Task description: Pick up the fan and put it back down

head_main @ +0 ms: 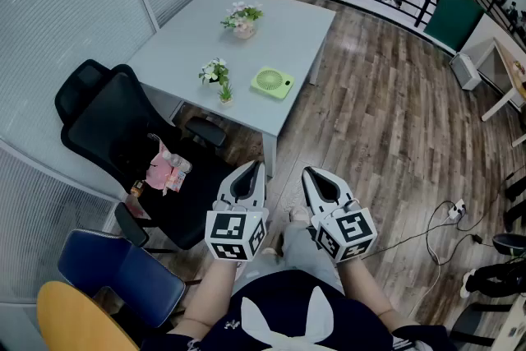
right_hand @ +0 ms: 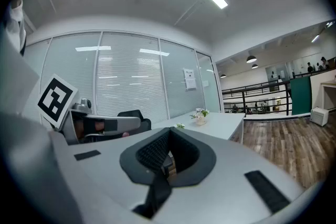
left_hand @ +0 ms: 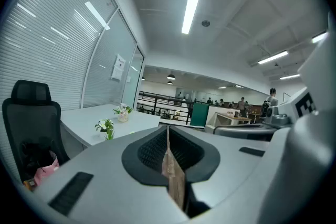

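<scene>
We hold the left claw (head_main: 248,175) and the right claw (head_main: 315,179) side by side, close in front of our body. Each is clenched tight, its 2 jaws meeting with nothing between them. Under both claws runs the wooden floor (head_main: 386,119). Ahead of the 2 claws and well apart from them, the green desk fan (head_main: 272,82) rests near the closest corner of the white table (head_main: 189,37). 2 small potted plants share that table, 1 (head_main: 216,74) just left of the fan and 1 (head_main: 243,19) beyond it. Left of the left claw stands a black office chair (head_main: 99,119) with a pink bundle (head_main: 167,168) on its seat
</scene>
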The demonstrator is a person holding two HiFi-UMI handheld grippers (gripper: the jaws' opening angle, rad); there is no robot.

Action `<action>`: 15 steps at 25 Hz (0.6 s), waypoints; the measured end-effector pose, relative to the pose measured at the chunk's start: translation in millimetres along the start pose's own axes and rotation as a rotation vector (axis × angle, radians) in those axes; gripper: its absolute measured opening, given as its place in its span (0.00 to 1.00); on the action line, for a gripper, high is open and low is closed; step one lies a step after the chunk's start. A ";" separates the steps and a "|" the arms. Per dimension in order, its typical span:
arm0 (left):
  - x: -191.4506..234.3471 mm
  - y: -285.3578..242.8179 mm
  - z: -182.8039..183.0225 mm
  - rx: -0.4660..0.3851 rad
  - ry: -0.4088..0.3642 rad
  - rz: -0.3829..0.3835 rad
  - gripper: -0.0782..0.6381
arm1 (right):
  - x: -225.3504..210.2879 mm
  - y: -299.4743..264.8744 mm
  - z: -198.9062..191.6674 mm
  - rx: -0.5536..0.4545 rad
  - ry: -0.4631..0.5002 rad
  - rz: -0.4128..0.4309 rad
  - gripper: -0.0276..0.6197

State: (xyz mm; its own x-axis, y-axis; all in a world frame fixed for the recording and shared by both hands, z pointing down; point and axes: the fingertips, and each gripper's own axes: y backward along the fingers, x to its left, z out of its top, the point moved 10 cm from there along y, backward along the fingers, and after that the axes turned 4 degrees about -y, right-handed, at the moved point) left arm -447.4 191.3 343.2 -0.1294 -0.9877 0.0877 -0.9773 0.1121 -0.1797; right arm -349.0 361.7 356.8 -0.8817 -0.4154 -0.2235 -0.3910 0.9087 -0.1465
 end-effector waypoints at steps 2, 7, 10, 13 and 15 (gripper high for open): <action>-1.2 -8.2 0.9 0.004 -0.009 -0.005 0.15 | -7.1 -4.6 0.2 0.002 -0.004 -0.001 0.05; -0.9 -36.9 6.3 0.040 -0.037 0.026 0.15 | -33.4 -24.3 5.9 0.027 -0.003 -0.006 0.05; 1.7 -55.5 11.8 0.043 -0.043 0.049 0.15 | -52.6 -39.2 12.2 0.028 0.010 -0.004 0.05; 5.1 -70.7 14.1 0.051 -0.021 0.062 0.15 | -69.1 -53.0 17.1 0.025 0.007 0.011 0.05; 6.7 -81.9 14.7 0.057 0.012 0.064 0.15 | -80.1 -61.2 21.5 0.022 0.009 0.026 0.05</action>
State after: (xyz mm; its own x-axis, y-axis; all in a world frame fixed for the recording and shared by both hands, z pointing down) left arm -365.7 173.9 344.1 -0.1935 -0.9774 0.0856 -0.9559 0.1682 -0.2407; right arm -248.8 338.5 362.9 -0.8939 -0.3915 -0.2184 -0.3623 0.9178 -0.1624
